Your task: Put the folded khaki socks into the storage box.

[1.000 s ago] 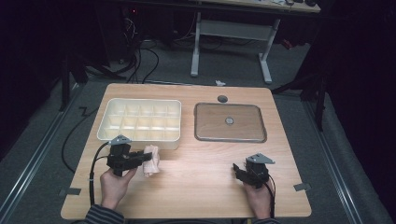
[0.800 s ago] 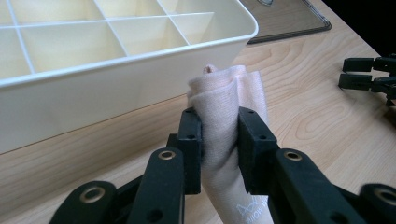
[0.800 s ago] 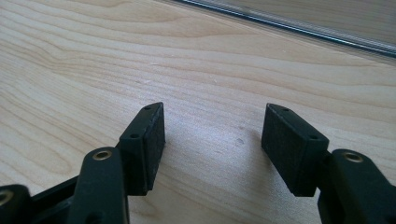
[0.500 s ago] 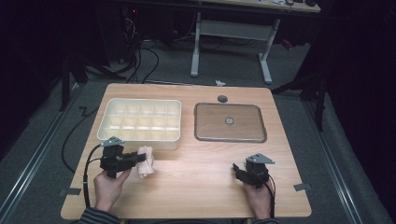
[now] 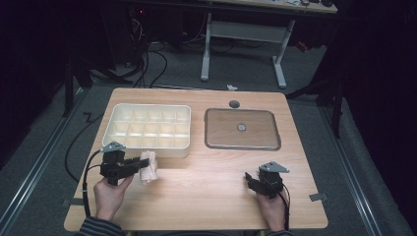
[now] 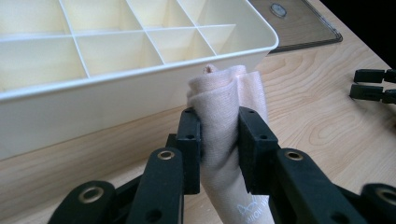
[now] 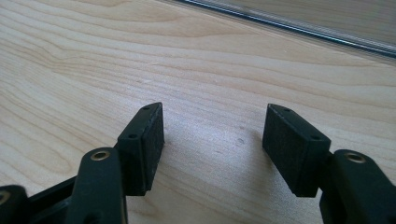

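Right beside the cream plastic compartment tray [image 5: 147,130] on the wooden counter [image 5: 206,191], left gripper [image 6: 219,135] is clamped on a rolled pale pink cloth [image 6: 229,100]; right gripper [image 7: 212,140] sits wide open with nothing in it

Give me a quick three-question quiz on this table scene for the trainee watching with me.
1. What does the left gripper hold?
2. True or false: the right gripper is clamped on the clear lid.
3. Where is the rolled cloth relative to the divided tray? A) inside a compartment B) just outside its near wall C) on the lid

Key:
1. A rolled, pale pink cloth, pinched between its jaws.
2. False: its jaws stand open over the bare wooden table.
3. B
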{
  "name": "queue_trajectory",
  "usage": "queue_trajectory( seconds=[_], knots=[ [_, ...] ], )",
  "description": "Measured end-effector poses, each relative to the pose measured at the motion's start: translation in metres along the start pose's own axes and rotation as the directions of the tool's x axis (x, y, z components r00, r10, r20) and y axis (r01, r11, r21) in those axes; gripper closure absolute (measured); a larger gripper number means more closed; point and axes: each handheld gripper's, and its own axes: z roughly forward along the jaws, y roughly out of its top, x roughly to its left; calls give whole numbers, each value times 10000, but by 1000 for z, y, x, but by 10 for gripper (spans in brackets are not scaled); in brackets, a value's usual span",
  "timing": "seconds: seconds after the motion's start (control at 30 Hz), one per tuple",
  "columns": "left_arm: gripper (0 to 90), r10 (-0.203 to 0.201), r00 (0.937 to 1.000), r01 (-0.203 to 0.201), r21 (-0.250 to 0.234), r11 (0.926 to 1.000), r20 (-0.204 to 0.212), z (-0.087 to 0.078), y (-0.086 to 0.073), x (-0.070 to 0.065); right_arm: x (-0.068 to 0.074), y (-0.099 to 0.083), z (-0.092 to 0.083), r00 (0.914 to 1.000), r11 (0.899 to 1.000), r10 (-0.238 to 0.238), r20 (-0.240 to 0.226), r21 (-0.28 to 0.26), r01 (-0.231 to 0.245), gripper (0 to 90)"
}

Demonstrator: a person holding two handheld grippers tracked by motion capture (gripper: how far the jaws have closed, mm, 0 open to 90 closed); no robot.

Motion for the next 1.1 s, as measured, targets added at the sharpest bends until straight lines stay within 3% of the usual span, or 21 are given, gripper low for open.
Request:
queue_trajectory(
  seconds=[0.63, 0.83, 1.1],
  knots=[
    [723, 75, 10000, -74, 54, 10000, -21, -3, 21, 8, 0, 0, 0, 10000, 10000, -13, -4, 7, 13, 384],
    [721, 670, 9977, -664, 509, 9965, -107, 2, 34, 3, 0, 0, 0, 10000, 10000, -16, -7, 4, 16, 384],
    [721, 629, 9980, -633, 424, 9971, 95, 3, 46, 4, 0, 0, 0, 10000, 10000, -22, -17, 7, 22, 381]
  ],
)
